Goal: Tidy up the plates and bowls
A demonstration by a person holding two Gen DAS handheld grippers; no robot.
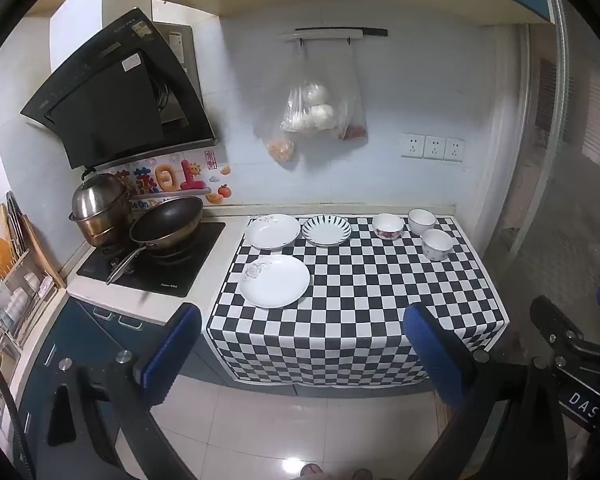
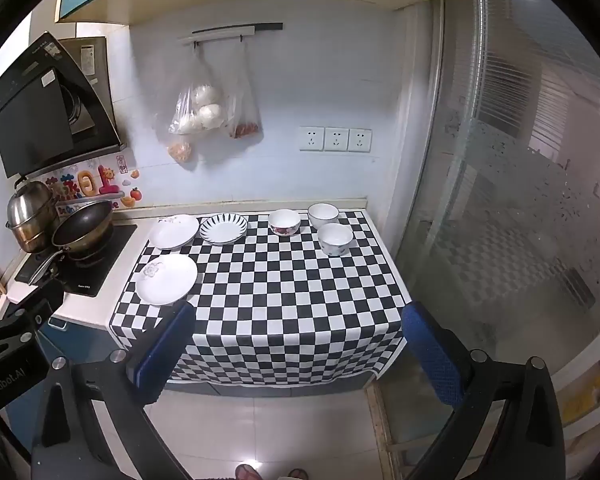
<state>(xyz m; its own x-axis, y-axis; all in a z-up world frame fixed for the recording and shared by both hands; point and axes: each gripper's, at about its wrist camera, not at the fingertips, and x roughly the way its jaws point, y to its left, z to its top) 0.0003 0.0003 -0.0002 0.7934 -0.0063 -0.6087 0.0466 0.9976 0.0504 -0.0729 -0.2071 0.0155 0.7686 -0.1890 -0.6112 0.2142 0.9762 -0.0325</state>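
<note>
On the black-and-white checkered cloth [image 1: 360, 300] lie three plates: a large white plate with a flower print [image 1: 275, 281] at the near left, a white plate [image 1: 273, 231] behind it, and a plate with a dark striped rim [image 1: 326, 230] beside that. Three bowls stand at the back right: one with a red pattern [image 1: 387, 226], a white one [image 1: 421, 221] and a blue-flowered one [image 1: 437, 244]. The same plates [image 2: 166, 278] and bowls [image 2: 335, 239] show in the right wrist view. My left gripper [image 1: 302, 346] and right gripper [image 2: 296, 344] both hang open and empty, well in front of the counter above the floor.
A stove [image 1: 152, 256] with a wok [image 1: 167, 222] and a steel pot [image 1: 98, 208] lies left of the cloth, under a black hood [image 1: 112, 92]. A dish rack [image 1: 12, 280] stands far left. Bags [image 1: 312, 112] hang on the wall. A glass door [image 2: 520, 200] bounds the right.
</note>
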